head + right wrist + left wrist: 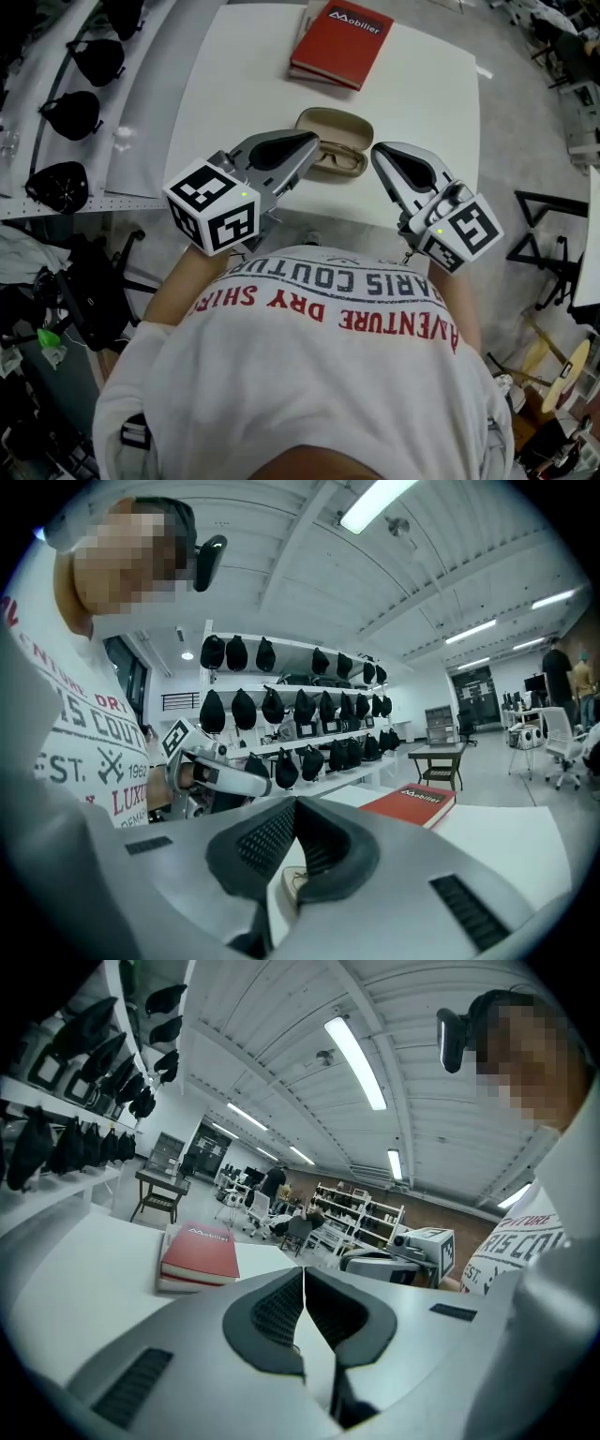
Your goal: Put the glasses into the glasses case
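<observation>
Tan glasses case open, thin-rimmed glasses inside, left gripper, right gripper both pressed together

The table is smooth and matt white. The book at its far edge has a red cover with a slight sheen. The case near the front edge looks like matt tan leatherette. The glasses have thin frames, material unclear. The left gripper and right gripper have smooth matt grey plastic shells, and their pads are dark and ribbed. The shirt is white printed cloth.
</observation>
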A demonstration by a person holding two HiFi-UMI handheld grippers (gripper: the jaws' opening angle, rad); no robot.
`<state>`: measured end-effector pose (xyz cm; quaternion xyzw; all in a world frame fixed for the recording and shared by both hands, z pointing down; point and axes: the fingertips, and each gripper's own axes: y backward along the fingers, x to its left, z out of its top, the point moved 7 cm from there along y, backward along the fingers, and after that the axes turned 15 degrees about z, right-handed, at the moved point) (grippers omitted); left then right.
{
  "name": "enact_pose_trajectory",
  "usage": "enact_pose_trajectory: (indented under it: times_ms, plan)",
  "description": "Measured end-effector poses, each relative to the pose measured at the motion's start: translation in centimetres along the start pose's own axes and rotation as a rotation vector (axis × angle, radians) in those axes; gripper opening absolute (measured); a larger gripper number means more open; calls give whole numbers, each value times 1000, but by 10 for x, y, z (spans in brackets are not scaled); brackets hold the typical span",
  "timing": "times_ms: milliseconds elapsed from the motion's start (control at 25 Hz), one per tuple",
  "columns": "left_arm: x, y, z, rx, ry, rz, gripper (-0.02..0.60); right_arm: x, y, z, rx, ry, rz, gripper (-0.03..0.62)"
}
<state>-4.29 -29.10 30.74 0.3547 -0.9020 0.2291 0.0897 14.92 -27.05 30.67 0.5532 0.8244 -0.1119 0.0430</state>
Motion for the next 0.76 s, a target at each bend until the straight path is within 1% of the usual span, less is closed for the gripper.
enact_pose_trajectory:
  times_ms: [240, 440, 760]
  plan:
    - [-3, -3, 0, 1, -8, -5, 29, -2, 3, -2, 4, -7, -8, 23]
    - [-4, -5, -1, 9, -44, 10, 29, -4, 2, 0, 8, 4, -10, 23]
    - [-2, -7, -3, 15, -36, 12, 29, -5, 2, -2, 24, 4, -16, 23]
